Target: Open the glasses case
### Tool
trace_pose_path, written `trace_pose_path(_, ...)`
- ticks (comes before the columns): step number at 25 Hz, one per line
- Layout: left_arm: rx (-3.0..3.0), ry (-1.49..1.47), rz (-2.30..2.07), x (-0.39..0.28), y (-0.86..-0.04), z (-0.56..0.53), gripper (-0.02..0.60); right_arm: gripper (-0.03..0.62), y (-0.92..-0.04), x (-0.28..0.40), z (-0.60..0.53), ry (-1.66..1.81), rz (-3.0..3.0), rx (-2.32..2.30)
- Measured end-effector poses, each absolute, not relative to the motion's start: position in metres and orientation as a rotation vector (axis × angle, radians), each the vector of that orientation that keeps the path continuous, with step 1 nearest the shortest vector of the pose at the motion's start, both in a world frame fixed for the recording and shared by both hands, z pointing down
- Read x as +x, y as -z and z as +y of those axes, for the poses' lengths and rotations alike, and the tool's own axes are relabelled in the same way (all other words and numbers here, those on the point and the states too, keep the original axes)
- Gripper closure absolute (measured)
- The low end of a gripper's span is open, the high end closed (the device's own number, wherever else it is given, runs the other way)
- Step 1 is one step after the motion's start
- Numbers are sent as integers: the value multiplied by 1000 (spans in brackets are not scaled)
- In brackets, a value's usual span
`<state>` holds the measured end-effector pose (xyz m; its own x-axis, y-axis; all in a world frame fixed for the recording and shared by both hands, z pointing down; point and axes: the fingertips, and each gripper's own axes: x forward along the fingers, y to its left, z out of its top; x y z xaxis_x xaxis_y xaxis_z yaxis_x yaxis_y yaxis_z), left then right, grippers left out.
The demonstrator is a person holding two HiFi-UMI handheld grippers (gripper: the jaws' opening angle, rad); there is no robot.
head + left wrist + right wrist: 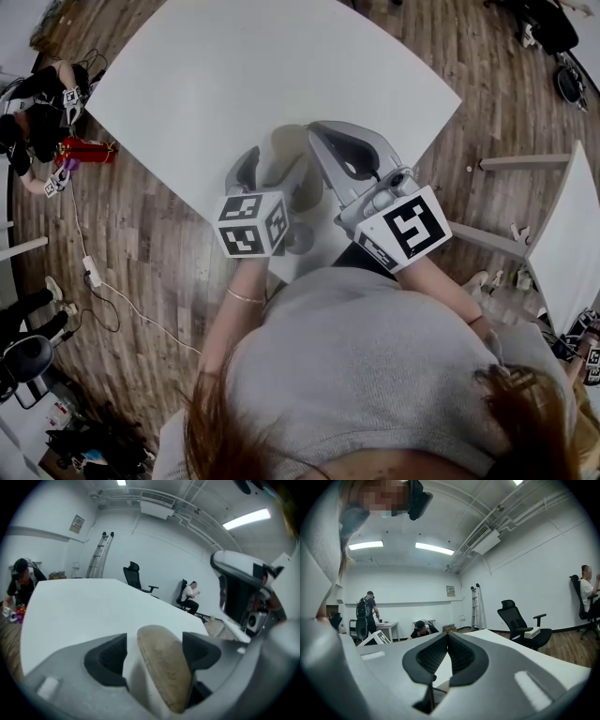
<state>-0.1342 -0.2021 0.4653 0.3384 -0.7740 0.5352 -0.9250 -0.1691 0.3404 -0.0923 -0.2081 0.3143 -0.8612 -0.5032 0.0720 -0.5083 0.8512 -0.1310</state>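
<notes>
Beige glasses case (164, 667) sits near edge of white table (234, 84), between wide-spread jaws of left gripper (154, 654), not clamped. Right gripper (447, 656) pinched closed, nothing held. Case judged light, stiff-shelled, smooth. Base to be pinned, lid taken at seam.

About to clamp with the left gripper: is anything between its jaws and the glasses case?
Nothing visible. The glasses case lies on the white table between the open jaws of the left gripper, with no other object in the gap. The shut right gripper sits beside it.
</notes>
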Motion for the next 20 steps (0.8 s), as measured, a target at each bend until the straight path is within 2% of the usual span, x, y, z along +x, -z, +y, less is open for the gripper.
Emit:
trace_pose_path(9,1963,-267,-1292,-99,-472,-215,150,591,-307,-81,-214,-223,-3007,845)
trace_pose_path(20,1920,-268,-1187,-69,-482,-223,137,591,-301,-80,-211,-184,-3053,837)
